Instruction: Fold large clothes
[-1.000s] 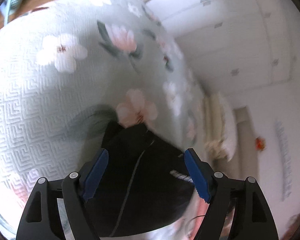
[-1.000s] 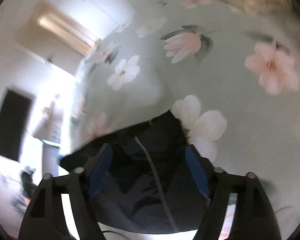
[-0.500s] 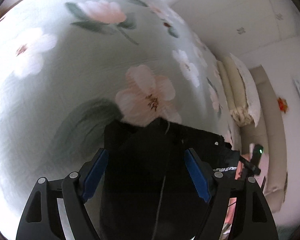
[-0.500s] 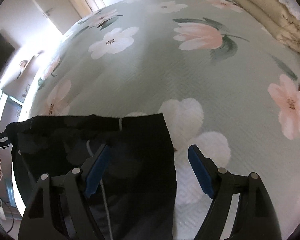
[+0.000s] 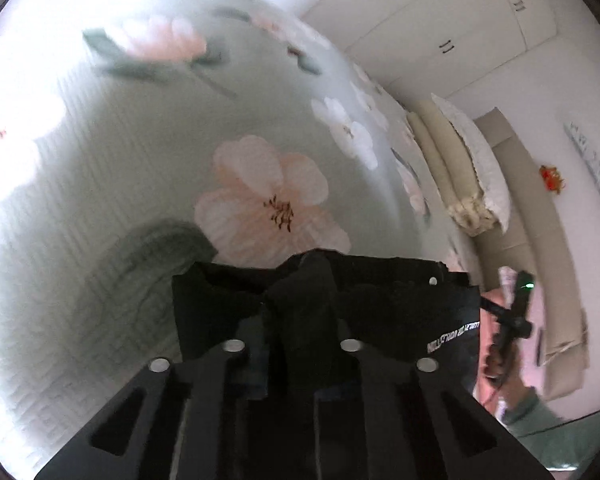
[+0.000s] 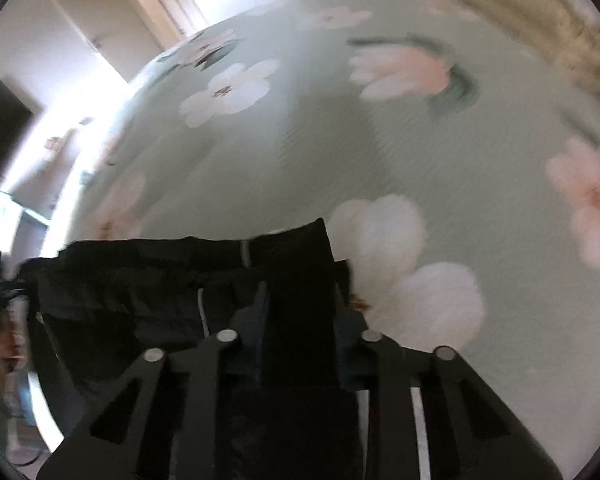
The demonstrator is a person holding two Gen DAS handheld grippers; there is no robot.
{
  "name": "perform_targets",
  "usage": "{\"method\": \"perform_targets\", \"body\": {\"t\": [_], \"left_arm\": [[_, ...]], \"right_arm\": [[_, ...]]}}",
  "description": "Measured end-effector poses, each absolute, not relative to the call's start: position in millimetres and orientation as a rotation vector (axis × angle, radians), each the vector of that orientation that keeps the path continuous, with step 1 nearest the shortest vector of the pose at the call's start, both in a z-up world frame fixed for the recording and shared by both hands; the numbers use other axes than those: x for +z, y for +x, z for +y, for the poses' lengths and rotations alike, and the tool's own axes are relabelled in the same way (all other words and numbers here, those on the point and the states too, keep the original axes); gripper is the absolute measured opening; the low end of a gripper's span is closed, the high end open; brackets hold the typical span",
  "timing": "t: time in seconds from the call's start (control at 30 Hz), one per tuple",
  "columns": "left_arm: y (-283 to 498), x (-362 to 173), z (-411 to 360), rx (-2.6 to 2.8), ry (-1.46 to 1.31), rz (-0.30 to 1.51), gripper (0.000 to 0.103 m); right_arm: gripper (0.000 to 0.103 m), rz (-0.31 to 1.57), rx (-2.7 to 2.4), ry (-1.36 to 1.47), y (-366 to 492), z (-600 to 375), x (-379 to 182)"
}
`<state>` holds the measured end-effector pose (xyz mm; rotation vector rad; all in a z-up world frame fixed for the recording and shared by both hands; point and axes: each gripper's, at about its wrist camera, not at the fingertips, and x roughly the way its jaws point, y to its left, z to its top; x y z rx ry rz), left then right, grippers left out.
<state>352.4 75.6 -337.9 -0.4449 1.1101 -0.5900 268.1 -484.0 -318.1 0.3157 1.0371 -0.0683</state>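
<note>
A large black garment (image 5: 380, 300) with white lettering near one edge is held up above the bed. My left gripper (image 5: 298, 320) is shut on its top edge near one corner. My right gripper (image 6: 298, 312) is shut on the same top edge of the garment (image 6: 140, 292) near the other corner, beside a grey stripe. The cloth stretches between the two grippers and hangs below them. The other gripper shows at the far end of the cloth in the left wrist view (image 5: 512, 312).
A pale green bedspread (image 5: 140, 160) with large pink and white flowers lies under the garment; it also shows in the right wrist view (image 6: 380, 140). Cream pillows (image 5: 460, 172) lie at the bed's head. White wardrobe doors (image 5: 440, 20) stand behind.
Both grippers have closed: their jaws stood wide apart around the cloth before and now pinch the garment's top edge. The garment is now spread flat between them.
</note>
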Motion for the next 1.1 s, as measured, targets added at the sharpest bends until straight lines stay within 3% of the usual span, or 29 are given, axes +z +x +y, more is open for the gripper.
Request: {"method": "perform_targets", "body": {"t": [0.17, 0.27, 0.5, 0.67, 0.7, 0.77, 0.8, 0.83, 0.97, 1.1], "left_arm": [[349.2, -282.5, 106.1, -0.539, -0.599, 0.956, 0.012], [372.2, -281.9, 99.7, -0.482, -0.534, 0.957, 0.013], [419.6, -411.7, 90.3, -0.290, -0.540, 1.251, 0.015], [415.0, -429.1, 103.7, -0.304, -0.645, 1.204, 0.022], [414.2, -426.1, 107.7, -0.294, -0.636, 1.198, 0.029], [413.9, -415.2, 120.4, -0.234, -0.617, 1.176, 0.047], [410.9, -405.8, 127.2, -0.209, -0.612, 1.162, 0.061], [408.7, -396.8, 138.9, -0.182, -0.617, 1.134, 0.064], [391.9, -359.3, 184.9, -0.041, -0.582, 1.060, 0.061], [354.9, -314.2, 150.7, -0.154, -0.409, 1.040, 0.060]], "right_arm": [[0.019, 0.900, -0.154, 0.279, 258.8, -482.2, -257.7], [0.018, 0.875, -0.195, 0.224, 291.0, -476.7, -248.1], [0.018, 1.184, -0.239, 0.179, 351.6, -468.1, -377.3], [0.028, 1.176, -0.287, 0.056, 350.6, -454.8, -386.0], [0.033, 1.180, -0.298, 0.034, 350.8, -455.4, -387.7], [0.055, 1.178, -0.329, 0.011, 349.4, -458.8, -383.7], [0.057, 1.176, -0.328, 0.027, 347.8, -460.6, -381.6], [0.057, 1.173, -0.320, 0.061, 344.3, -465.7, -378.2], [0.057, 1.124, -0.320, 0.251, 314.2, -493.0, -343.9], [0.058, 1.096, -0.246, 0.267, 278.7, -462.7, -302.1]]}}
